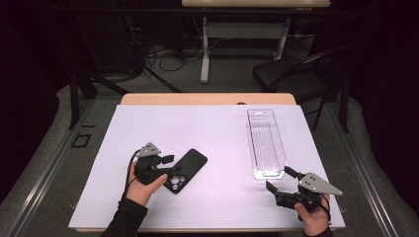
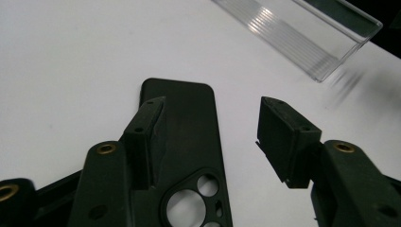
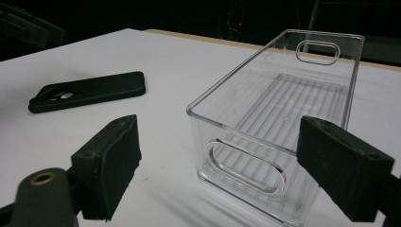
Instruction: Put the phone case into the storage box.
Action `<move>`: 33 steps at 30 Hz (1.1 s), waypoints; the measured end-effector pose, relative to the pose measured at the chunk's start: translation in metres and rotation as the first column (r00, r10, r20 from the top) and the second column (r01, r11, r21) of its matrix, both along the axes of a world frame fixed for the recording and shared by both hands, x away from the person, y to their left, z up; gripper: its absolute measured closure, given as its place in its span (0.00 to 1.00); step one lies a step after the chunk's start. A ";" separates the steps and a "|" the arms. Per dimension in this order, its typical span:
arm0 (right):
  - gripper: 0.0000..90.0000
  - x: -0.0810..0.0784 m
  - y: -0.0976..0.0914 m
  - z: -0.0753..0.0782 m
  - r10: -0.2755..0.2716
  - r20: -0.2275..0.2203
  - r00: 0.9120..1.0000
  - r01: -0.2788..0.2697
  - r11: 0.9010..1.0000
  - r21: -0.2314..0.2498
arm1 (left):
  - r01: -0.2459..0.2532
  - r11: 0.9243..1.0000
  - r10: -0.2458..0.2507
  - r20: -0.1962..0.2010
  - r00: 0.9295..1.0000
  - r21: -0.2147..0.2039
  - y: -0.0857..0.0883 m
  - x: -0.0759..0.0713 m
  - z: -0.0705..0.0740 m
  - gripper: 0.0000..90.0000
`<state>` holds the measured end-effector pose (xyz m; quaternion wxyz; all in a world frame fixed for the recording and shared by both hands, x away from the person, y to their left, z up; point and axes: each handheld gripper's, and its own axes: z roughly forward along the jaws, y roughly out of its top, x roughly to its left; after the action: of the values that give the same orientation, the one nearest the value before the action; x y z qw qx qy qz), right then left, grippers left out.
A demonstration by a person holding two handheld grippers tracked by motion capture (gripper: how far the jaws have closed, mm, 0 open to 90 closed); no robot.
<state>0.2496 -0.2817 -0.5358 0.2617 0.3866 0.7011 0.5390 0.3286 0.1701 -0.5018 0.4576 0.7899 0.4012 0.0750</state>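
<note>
Fingers of the left gripper stand spread, pinching nothing; those of the right gripper are spread wide too. White table carries everything. Clear plastic bin lies lengthwise at about two o'clock from centre, just beyond the right gripper. Black phone case lies flat at seven o'clock from centre, camera cut-out under the left gripper's parted jaws, apart from both pads.
</note>
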 end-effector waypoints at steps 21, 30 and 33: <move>0.15 0.001 -0.001 0.001 -0.023 0.006 1.000 0.023 1.000 -0.016 | -0.034 0.998 0.033 -0.020 0.999 -0.052 0.015 0.006 0.006 0.21; 0.15 0.002 0.001 0.001 -0.029 0.009 1.000 0.029 0.999 -0.023 | -0.052 0.998 0.051 -0.035 0.998 -0.037 0.018 0.007 0.006 0.20; 0.16 0.002 0.002 0.002 -0.033 0.004 0.999 0.033 0.999 -0.019 | -0.050 0.998 0.049 -0.040 0.998 -0.038 0.019 0.007 0.006 0.20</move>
<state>0.2517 -0.2794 -0.5337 0.2753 0.3945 0.6993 0.5287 0.3360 0.1893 -0.4955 0.4632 0.7719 0.4309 0.0631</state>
